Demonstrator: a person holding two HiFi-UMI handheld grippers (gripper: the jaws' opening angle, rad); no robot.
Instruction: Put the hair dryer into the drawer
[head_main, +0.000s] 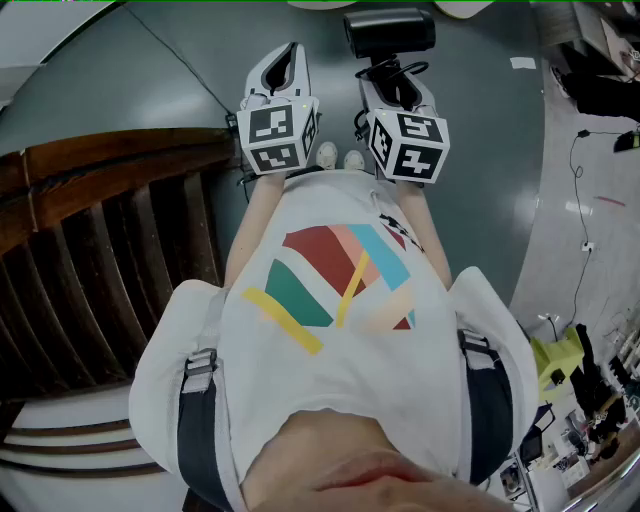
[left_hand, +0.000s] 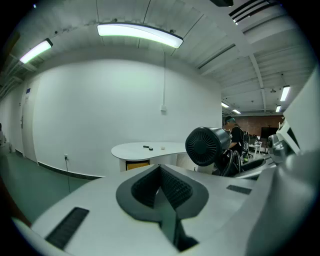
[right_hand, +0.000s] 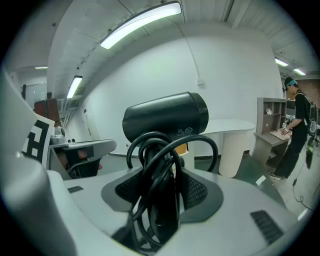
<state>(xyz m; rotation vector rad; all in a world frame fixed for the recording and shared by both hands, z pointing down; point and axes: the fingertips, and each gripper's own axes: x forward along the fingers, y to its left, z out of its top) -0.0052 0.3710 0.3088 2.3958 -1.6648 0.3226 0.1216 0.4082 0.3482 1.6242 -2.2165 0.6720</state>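
Hair dryer (right_hand: 165, 120), cord (right_hand: 145, 150) coiled, clamped in right gripper (right_hand: 161, 192); left gripper (left_hand: 161, 176) closed.

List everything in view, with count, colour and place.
hair dryer: one, black, gripped by the handle in the right tongs
cord: one, black, looped at the handle between the pads
table: one, white, rounded, by the far wall
ceiling lights: several, white strips overhead
wooden furniture: one, dark brown, slatted, at the person's left
bystander: one, dark clothes, far right
shirt: one, white with coloured stripes
left tongs: one, white, shut, empty
right tongs: one, white, shut on the hair dryer
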